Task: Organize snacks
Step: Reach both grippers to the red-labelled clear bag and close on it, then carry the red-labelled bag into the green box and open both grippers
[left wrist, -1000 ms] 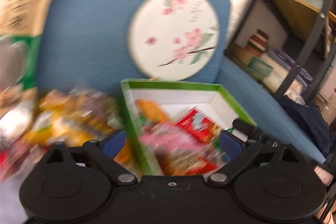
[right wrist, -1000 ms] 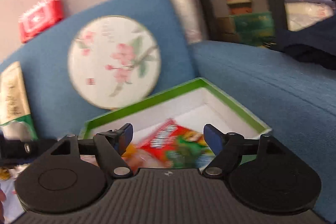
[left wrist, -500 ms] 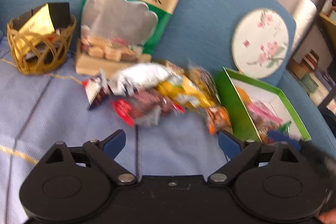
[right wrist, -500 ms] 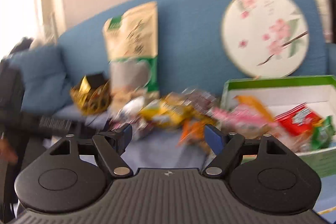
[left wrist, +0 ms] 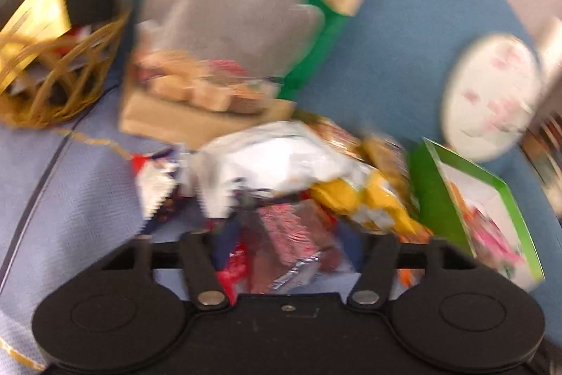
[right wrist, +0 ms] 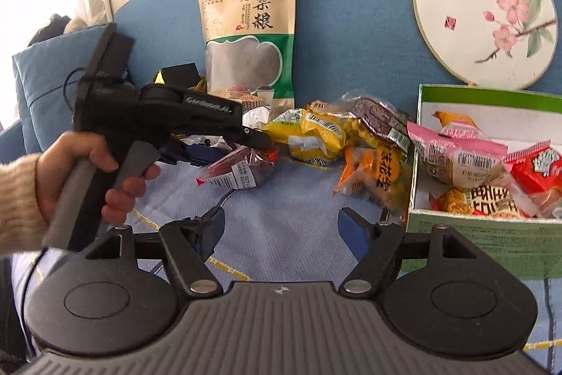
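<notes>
Blue sofa seat [right wrist: 368, 23] with a pale cloth [right wrist: 288, 220] over it, loose snack packets heaped in the middle. Step in hand, as I judge it: picking the next packet off the pile to move into the green-rimmed box [right wrist: 491, 248] at the right, which already holds several packets.

Left gripper [left wrist: 286, 236] is down over a dark-red foil-edged packet [left wrist: 291, 241] at the near edge of the heap; its jaws have just been closing, with that packet between them. Left wrist view is too blurred to tell if the pads actually press on it. From the right wrist view, the left gripper's tip [right wrist: 258, 139] sits right at this packet [right wrist: 239, 169], a person's hand [right wrist: 87, 171] on the handle.

Right gripper [right wrist: 281, 225] hangs over bare cloth, jaws wide apart, holding nothing.

Next move calls for a firm pinch – foil crinkles and slips – then a lift clear of neighbours and a carry rightwards to the box.

Legible text: tall pouch [right wrist: 247, 23] at the sofa back reads 五谷杂粮 (mixed grains); orange packet [right wrist: 372, 178] shows 麻花; gripper body is marked "GenRobot.AI", approx.
</notes>
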`<state>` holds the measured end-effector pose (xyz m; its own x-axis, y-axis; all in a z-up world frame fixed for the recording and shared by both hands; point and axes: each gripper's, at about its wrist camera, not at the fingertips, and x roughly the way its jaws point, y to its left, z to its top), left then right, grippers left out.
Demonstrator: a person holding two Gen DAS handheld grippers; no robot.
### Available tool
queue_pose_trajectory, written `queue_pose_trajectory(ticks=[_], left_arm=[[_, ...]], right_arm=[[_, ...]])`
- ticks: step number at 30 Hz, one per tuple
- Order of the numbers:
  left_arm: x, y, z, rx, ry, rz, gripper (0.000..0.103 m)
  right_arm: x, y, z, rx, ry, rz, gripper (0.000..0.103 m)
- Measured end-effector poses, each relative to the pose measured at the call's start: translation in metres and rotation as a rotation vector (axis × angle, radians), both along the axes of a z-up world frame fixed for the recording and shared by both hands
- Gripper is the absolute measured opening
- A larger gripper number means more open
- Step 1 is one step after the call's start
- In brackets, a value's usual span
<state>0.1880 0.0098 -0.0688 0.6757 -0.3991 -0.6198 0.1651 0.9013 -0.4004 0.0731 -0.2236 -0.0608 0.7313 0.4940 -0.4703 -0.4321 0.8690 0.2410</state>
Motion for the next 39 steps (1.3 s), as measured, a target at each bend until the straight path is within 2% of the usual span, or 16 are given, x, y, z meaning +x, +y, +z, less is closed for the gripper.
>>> queue_pose_trajectory(ticks=[4, 7, 8, 9, 11, 14, 19, 23, 25, 26, 27, 29, 30, 31, 35, 39], left_arm=[[-0.030, -0.013, 0.002, -0.027, 0.032, -0.198, 0.046], [-0.057, -0.014, 0.009, -0.008, 0.008, -0.238, 0.049], [-0.063, -0.010, 0.013, -0.017, -0.004, -0.218, 0.059], [-0.067, -0.004, 0.016, -0.036, -0.010, -0.194, 0.084], [-0.067, 0.008, 0.019, -0.092, -0.003, -0.139, 0.103], [-0.047, 0.015, 0.016, -0.158, 0.054, -0.102, 0.103], [-0.026, 0.005, 0.003, -0.204, 0.123, -0.146, 0.102], [-0.019, -0.005, -0.006, -0.190, 0.157, -0.159, 0.096], [-0.019, -0.008, -0.007, -0.185, 0.161, -0.174, 0.089], [-0.018, -0.009, -0.007, -0.175, 0.163, -0.182, 0.078], [-0.018, -0.011, -0.008, -0.162, 0.167, -0.188, 0.054], [-0.017, -0.012, -0.012, -0.156, 0.185, -0.194, 0.036], [-0.018, -0.010, -0.012, -0.168, 0.187, -0.182, 0.019], [-0.019, -0.008, -0.010, -0.178, 0.184, -0.176, 0.018], [-0.029, -0.008, 0.018, -0.208, 0.112, -0.190, 0.015], [-0.030, -0.025, 0.054, -0.198, 0.024, -0.247, 0.014]], right_arm=[[-0.003, 0.002, 0.001, 0.009, 0.004, 0.012, 0.103], [-0.004, 0.004, 0.000, -0.002, 0.008, 0.020, 0.103], [-0.004, 0.005, 0.000, -0.009, 0.010, 0.020, 0.103], [-0.003, 0.006, -0.001, -0.015, 0.013, 0.023, 0.103], [-0.001, 0.006, -0.003, -0.011, 0.027, 0.021, 0.103], [0.003, 0.006, -0.009, 0.032, 0.071, 0.018, 0.103], [0.011, 0.004, -0.021, 0.076, 0.132, -0.003, 0.103], [0.022, 0.005, -0.024, 0.149, 0.147, -0.005, 0.103], [0.025, 0.006, -0.027, 0.153, 0.154, -0.001, 0.103], [0.026, 0.006, -0.029, 0.146, 0.160, -0.004, 0.103], [0.027, 0.007, -0.031, 0.141, 0.168, -0.006, 0.103], [0.029, 0.008, -0.034, 0.134, 0.187, -0.006, 0.100], [0.030, 0.008, -0.036, 0.122, 0.198, -0.021, 0.084], [0.030, 0.008, -0.036, 0.110, 0.190, -0.039, 0.078], [0.020, 0.004, -0.019, 0.102, 0.108, -0.039, 0.067], [0.007, -0.004, 0.006, 0.090, -0.024, -0.066, 0.063]])
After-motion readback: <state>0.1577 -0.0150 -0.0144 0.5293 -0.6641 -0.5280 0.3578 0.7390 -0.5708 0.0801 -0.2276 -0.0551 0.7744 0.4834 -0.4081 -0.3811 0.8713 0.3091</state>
